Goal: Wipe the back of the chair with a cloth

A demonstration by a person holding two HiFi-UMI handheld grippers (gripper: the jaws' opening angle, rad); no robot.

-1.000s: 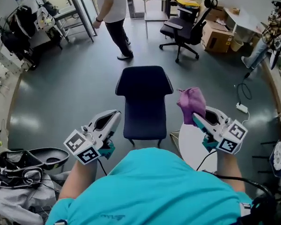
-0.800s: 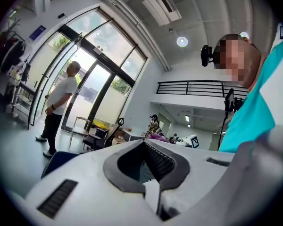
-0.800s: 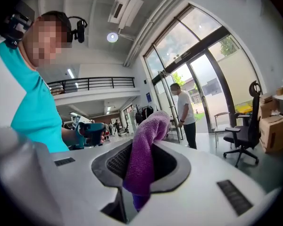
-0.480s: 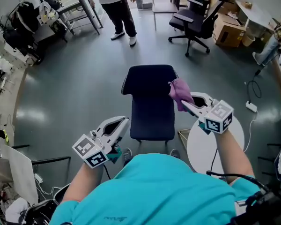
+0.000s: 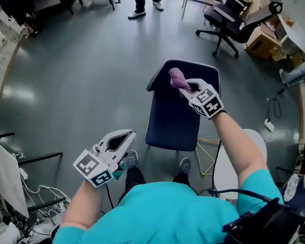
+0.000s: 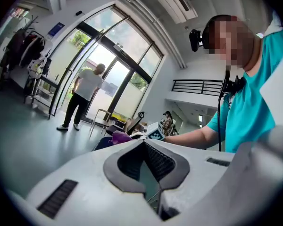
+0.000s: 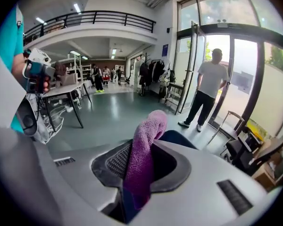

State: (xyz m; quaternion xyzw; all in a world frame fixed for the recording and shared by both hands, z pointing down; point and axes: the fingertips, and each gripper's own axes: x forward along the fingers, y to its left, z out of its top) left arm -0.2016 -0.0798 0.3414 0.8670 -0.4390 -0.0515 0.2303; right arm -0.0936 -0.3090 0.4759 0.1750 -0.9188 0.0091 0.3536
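A dark blue chair stands on the grey floor in front of me, its back toward me. My right gripper is shut on a purple cloth and holds it at the top edge of the chair back. In the right gripper view the cloth hangs between the jaws, with the chair just beyond. My left gripper hangs low to the left of the chair, apart from it, its jaws together and holding nothing. The left gripper view shows the cloth and chair far off.
A black office chair and cardboard boxes stand at the back right. A person's legs are at the far doorway. A white round table is right of the chair. A rack and cables lie at the left.
My right gripper has carried the cloth forward and left, from beside the chair to the top of its back. The left gripper stayed low. The person walked farther off.
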